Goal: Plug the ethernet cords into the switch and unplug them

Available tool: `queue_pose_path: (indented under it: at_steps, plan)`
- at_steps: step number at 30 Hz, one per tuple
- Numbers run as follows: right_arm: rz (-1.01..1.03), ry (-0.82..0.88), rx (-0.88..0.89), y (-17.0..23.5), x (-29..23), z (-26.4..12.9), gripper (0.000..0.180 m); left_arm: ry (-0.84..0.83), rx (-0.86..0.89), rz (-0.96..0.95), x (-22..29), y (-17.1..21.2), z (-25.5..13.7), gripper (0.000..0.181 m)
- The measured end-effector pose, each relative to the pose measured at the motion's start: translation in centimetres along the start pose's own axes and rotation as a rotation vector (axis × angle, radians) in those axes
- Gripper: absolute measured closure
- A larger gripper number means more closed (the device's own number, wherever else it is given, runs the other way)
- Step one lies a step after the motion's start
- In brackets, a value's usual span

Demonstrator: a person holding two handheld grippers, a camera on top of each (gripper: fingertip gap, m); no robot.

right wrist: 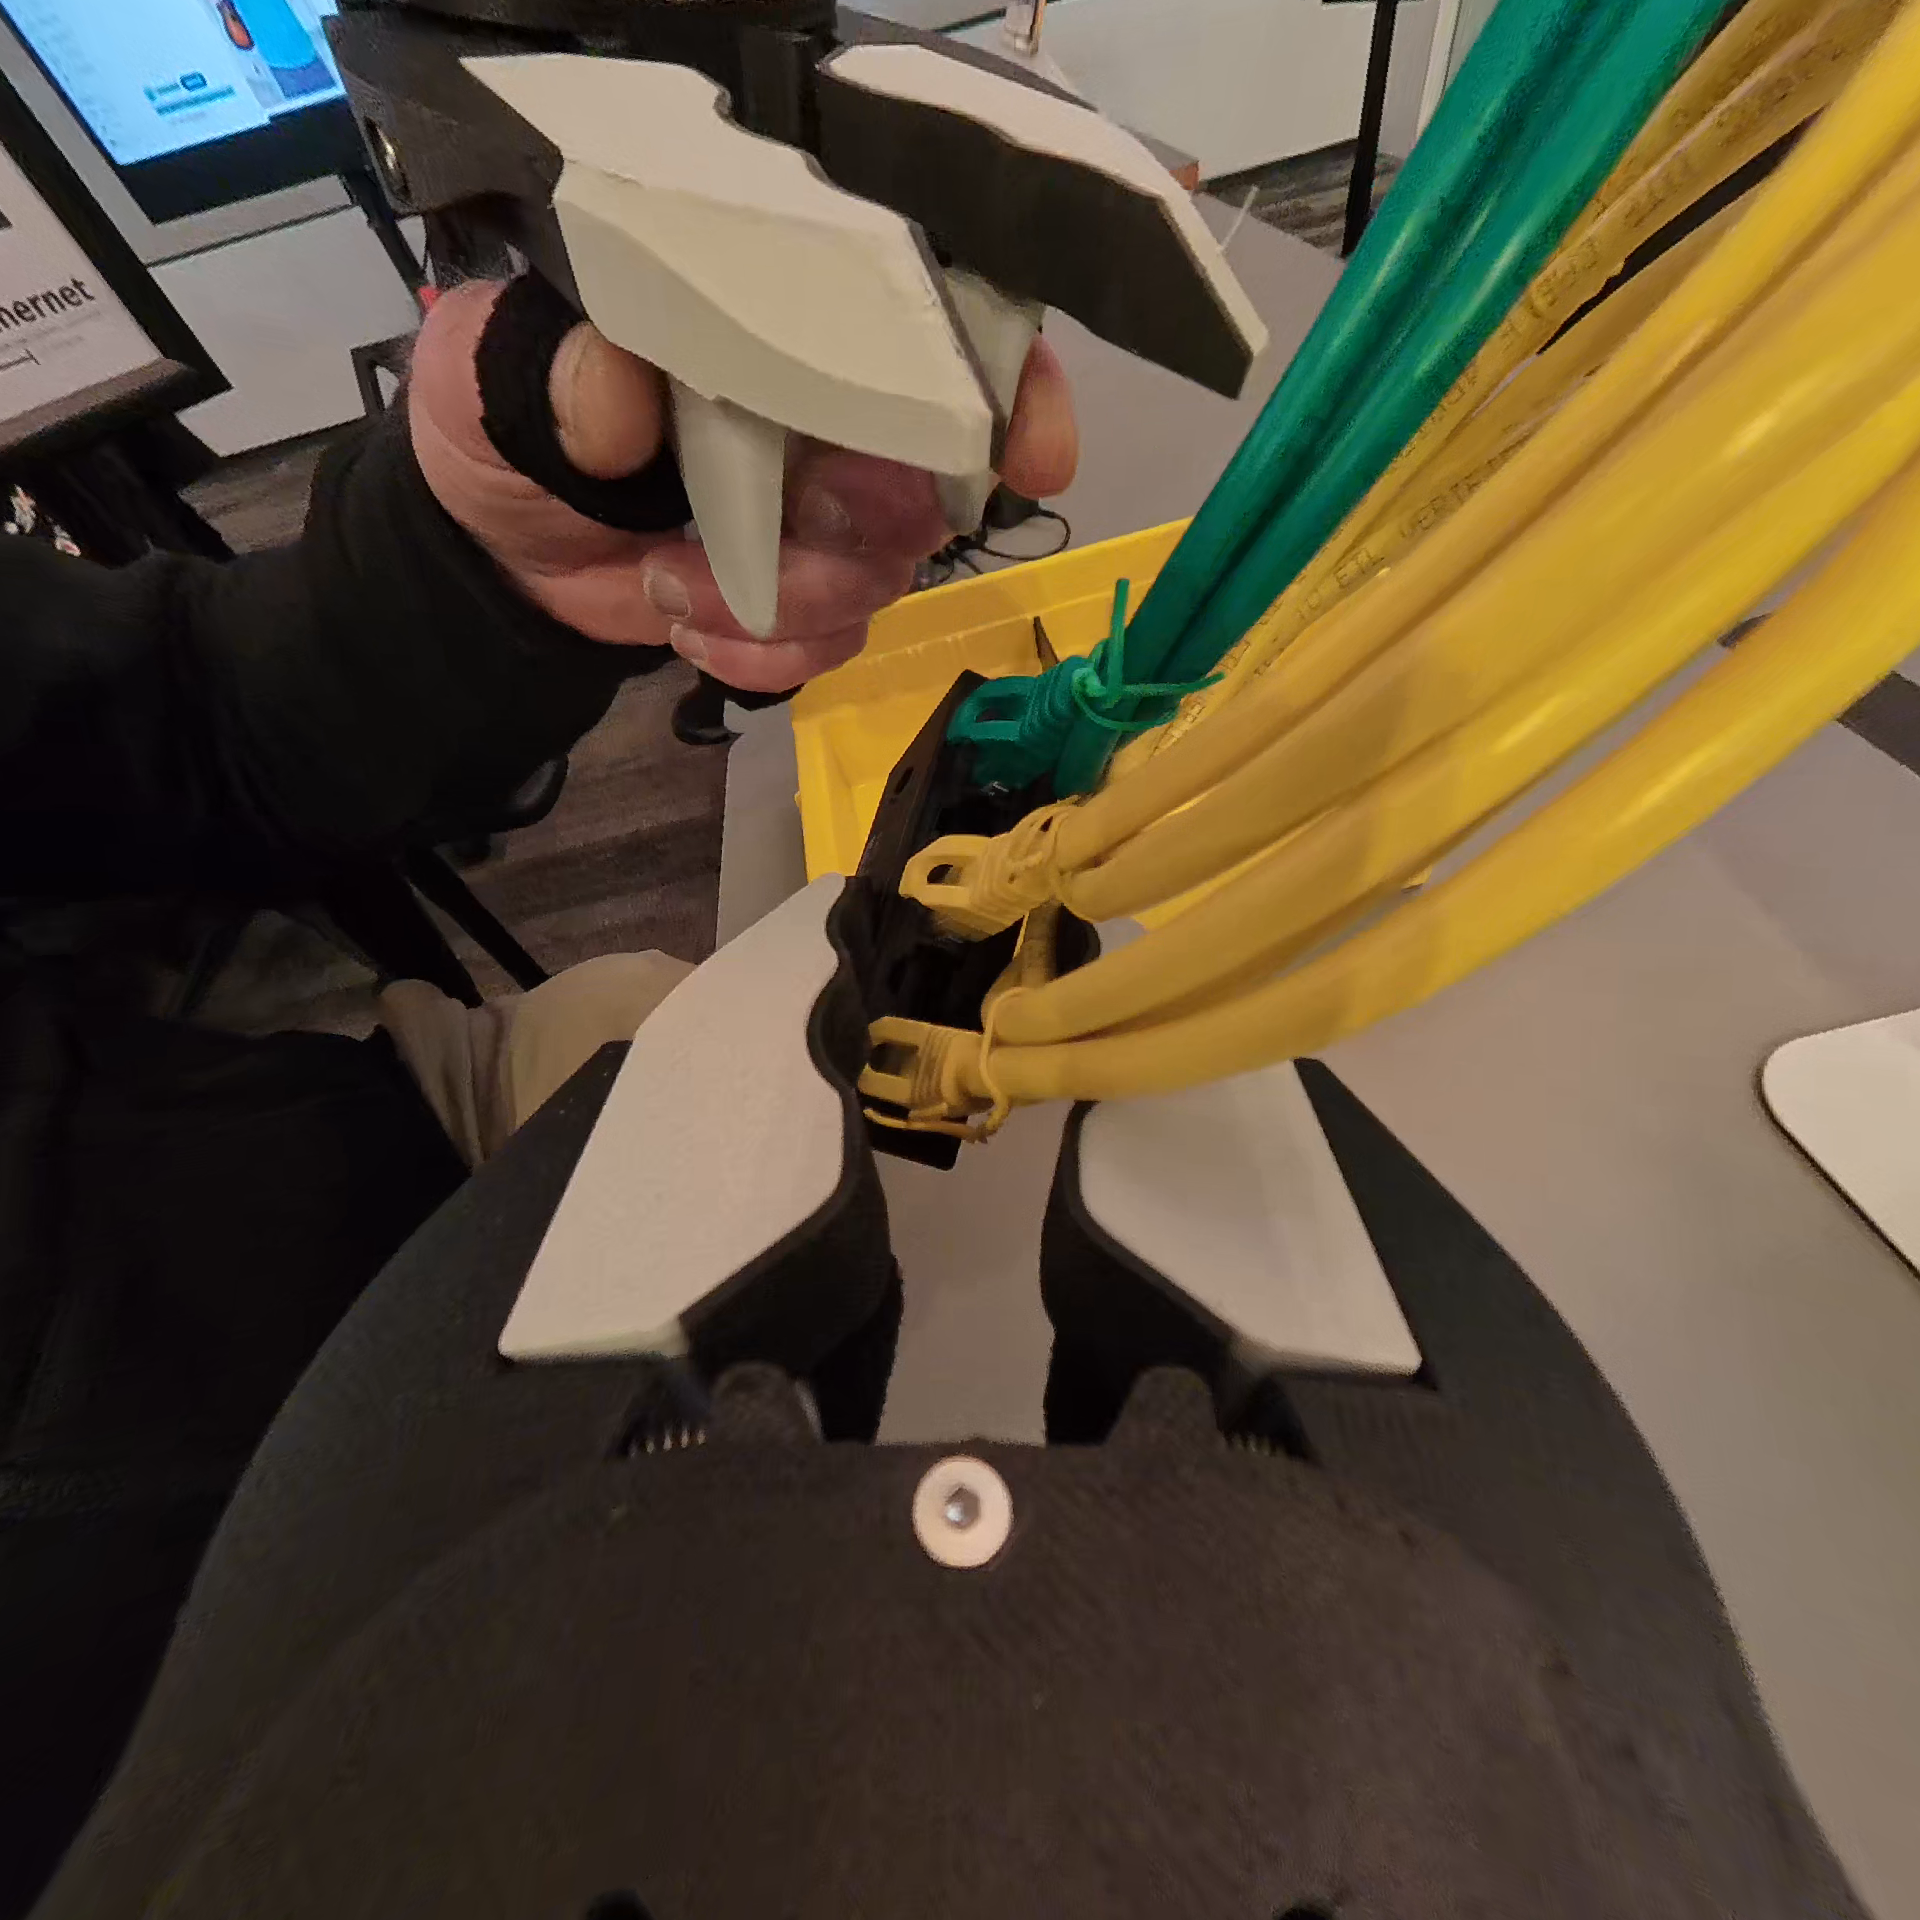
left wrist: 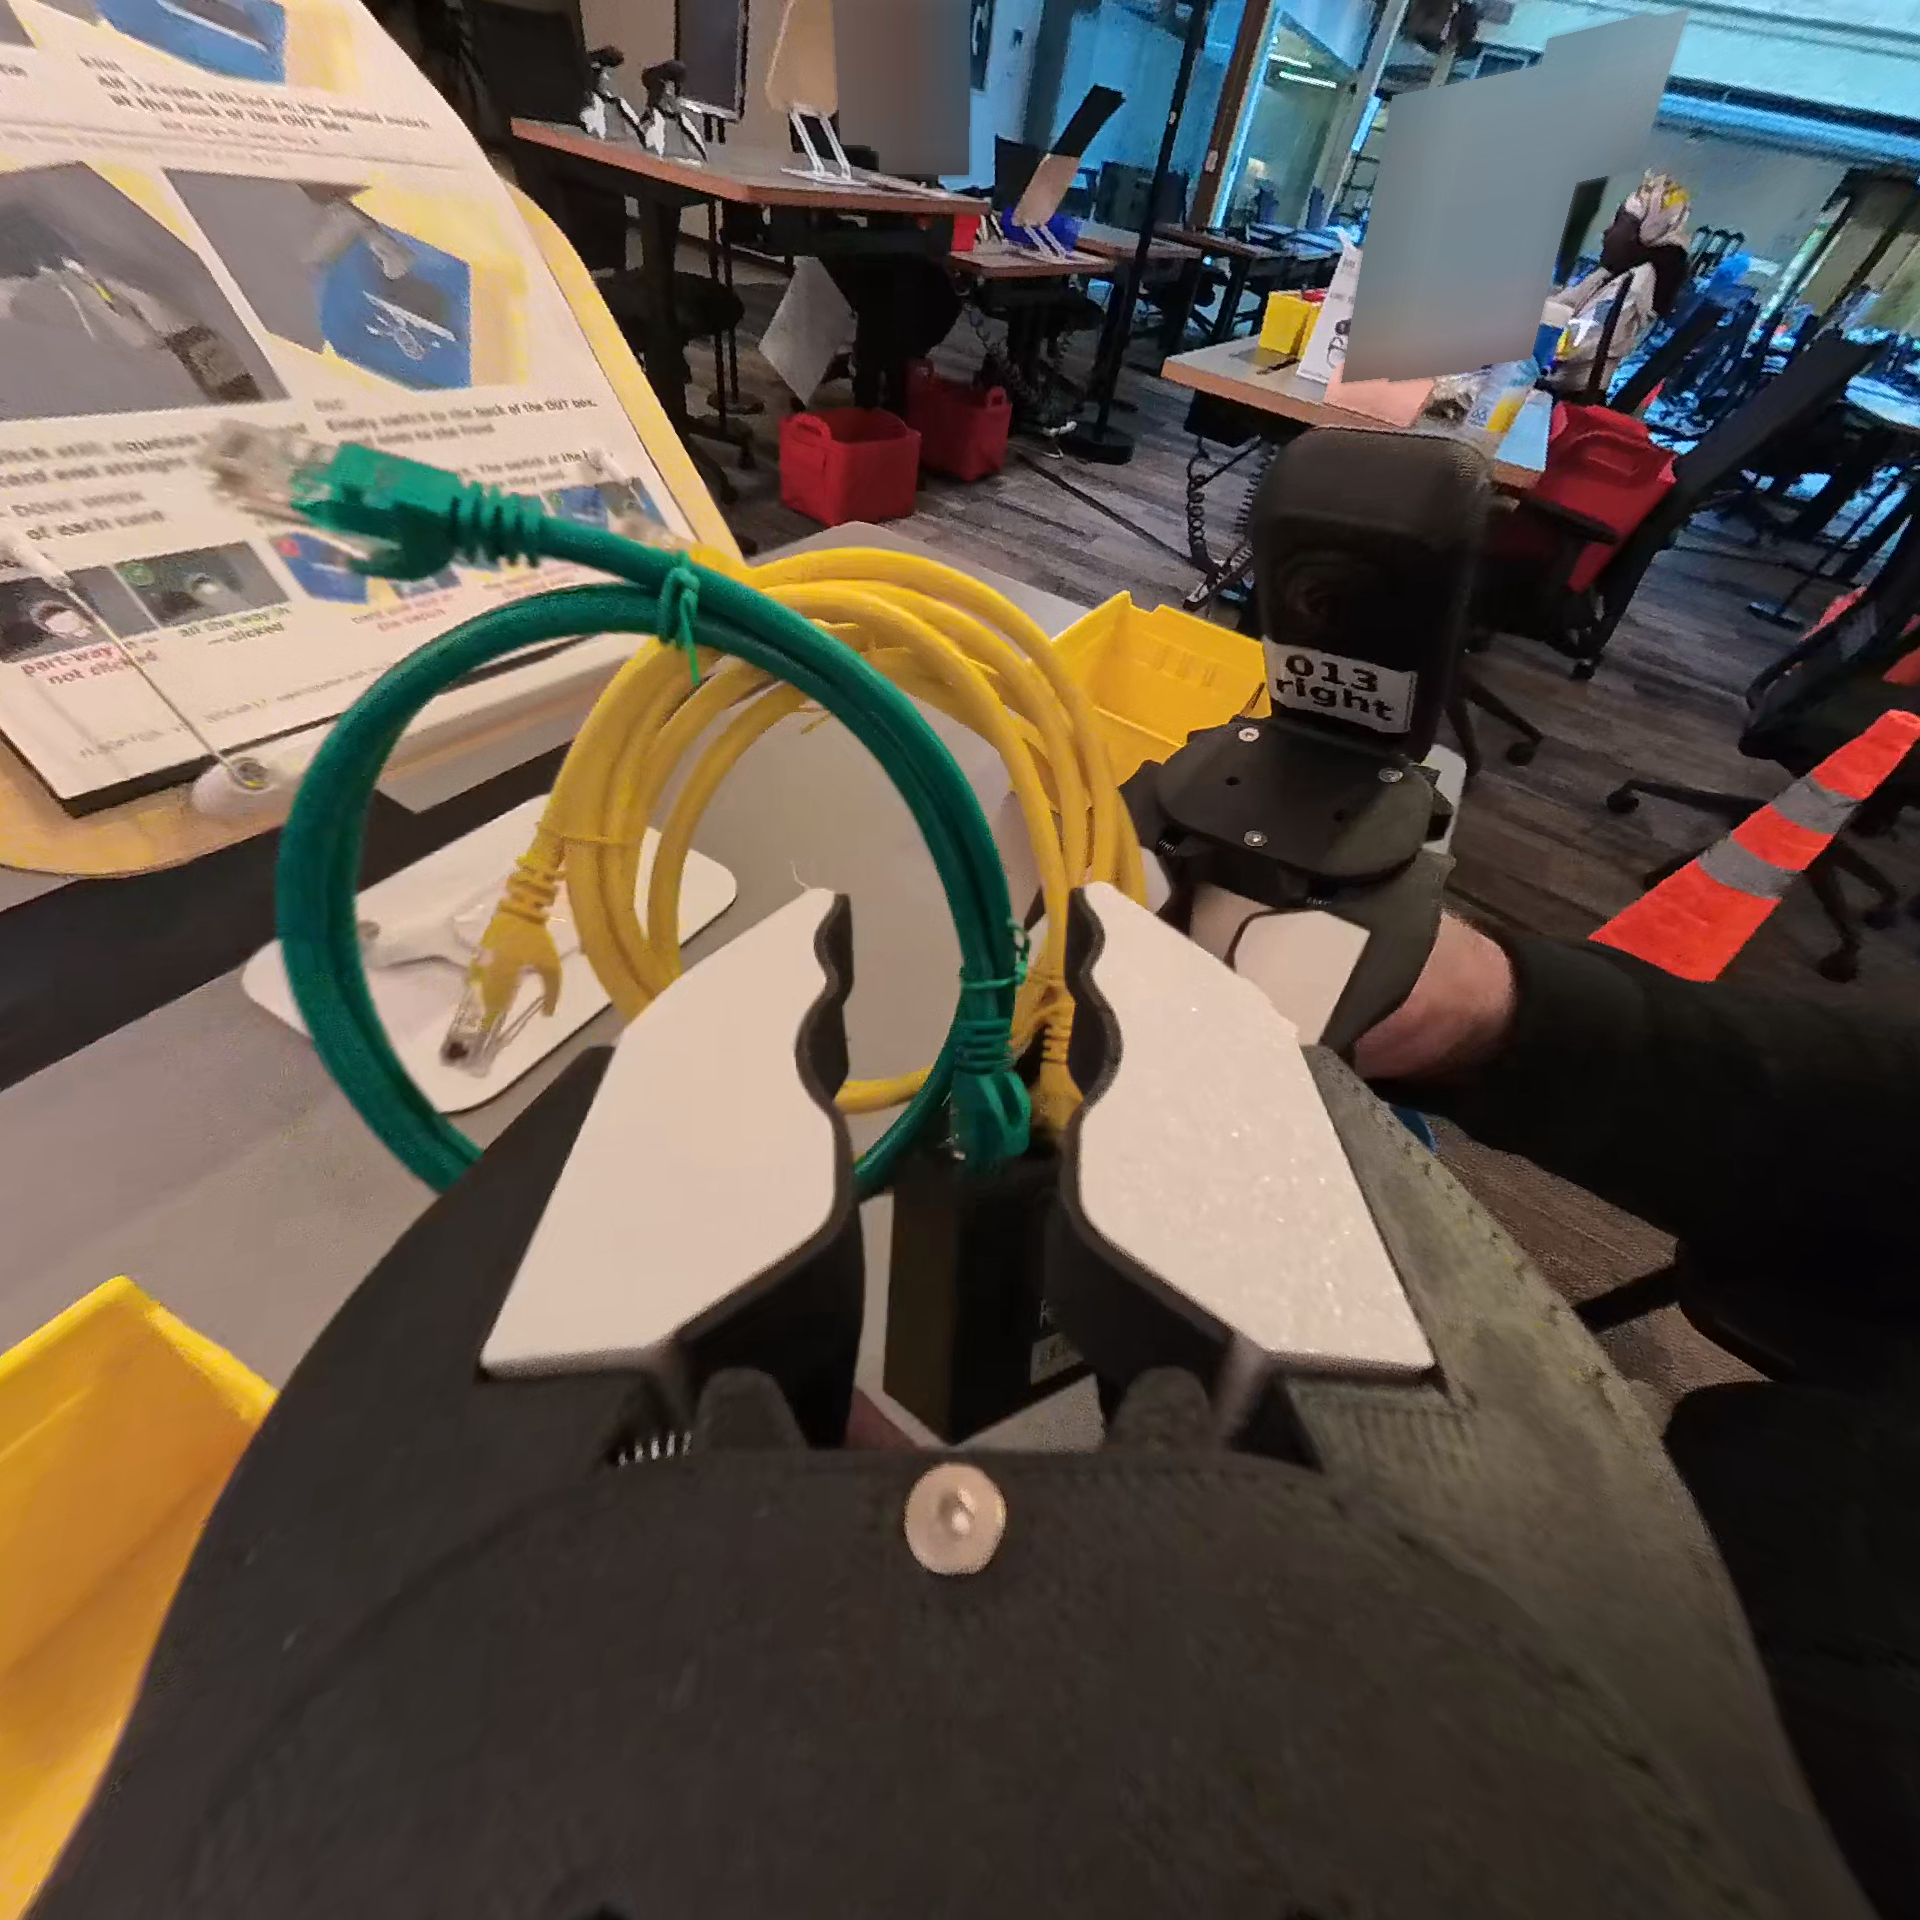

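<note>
The black switch (left wrist: 966,1278) shows through the gap between my left gripper's fingers. My left gripper (left wrist: 956,935) is open and hovers over it; the right wrist view shows it (right wrist: 894,270) above the switch, not touching. A coiled green cord (left wrist: 312,935) and coiled yellow cords (left wrist: 1039,665) rise from the switch. The green plug (right wrist: 997,717) and two yellow plugs (right wrist: 966,873) sit in its ports. My right gripper (right wrist: 961,935) is shut on the near end of the switch (right wrist: 899,977), by the lowest yellow plug (right wrist: 914,1070). The free green plug (left wrist: 364,499) and a free yellow plug (left wrist: 509,935) hang loose.
The grey table (left wrist: 156,1195) holds a white pad (left wrist: 644,904), a yellow bin (left wrist: 1153,665) behind the cords and another (left wrist: 94,1455) at the near left. A picture instruction board (left wrist: 260,312) leans at the left. An orange cone (left wrist: 1766,852) stands on the floor at the right. The tips of one gripper are about 8 cm away from the tips of the other.
</note>
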State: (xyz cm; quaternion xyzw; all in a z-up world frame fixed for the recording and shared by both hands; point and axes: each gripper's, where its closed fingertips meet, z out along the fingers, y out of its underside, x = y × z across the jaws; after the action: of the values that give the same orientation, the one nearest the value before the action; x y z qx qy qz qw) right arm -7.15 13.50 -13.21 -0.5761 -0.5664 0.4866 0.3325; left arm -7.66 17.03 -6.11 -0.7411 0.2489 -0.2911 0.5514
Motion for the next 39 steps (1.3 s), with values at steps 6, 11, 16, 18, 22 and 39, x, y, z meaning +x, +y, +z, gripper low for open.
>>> queue_pose_path:
  at_steps: [6, 11, 16, 18, 22, 39]
  plan:
    - [0.032, -0.003, 0.116, -1.5, 0.1, -2.1, 0.146, -0.002, -0.040, -0.003, -0.5, 1.4, -0.4, 0.124]
    - [0.079, 0.001, 0.181, -1.7, 0.6, -3.4, 0.147, 0.024, -0.051, -0.022, -0.7, 2.9, 0.5, 0.115]
    - [0.138, 0.003, 0.248, -1.6, 1.4, -4.1, 0.147, 0.009, 0.001, -0.092, -1.9, 2.9, 0.7, 0.105]
    - [0.147, 0.000, 0.277, -1.9, 1.6, -4.7, 0.147, -0.028, 0.036, -0.079, -2.6, 2.4, 0.4, 0.107]
    - [0.131, -0.027, 0.333, -2.6, 1.3, -5.3, 0.147, 0.097, 0.070, -0.247, -1.7, 2.6, 0.9, 0.104]
    - [0.165, -0.074, 0.365, -2.5, 0.9, -4.3, 0.147, 0.400, 0.033, -0.316, 4.1, 4.3, 2.8, 0.126]
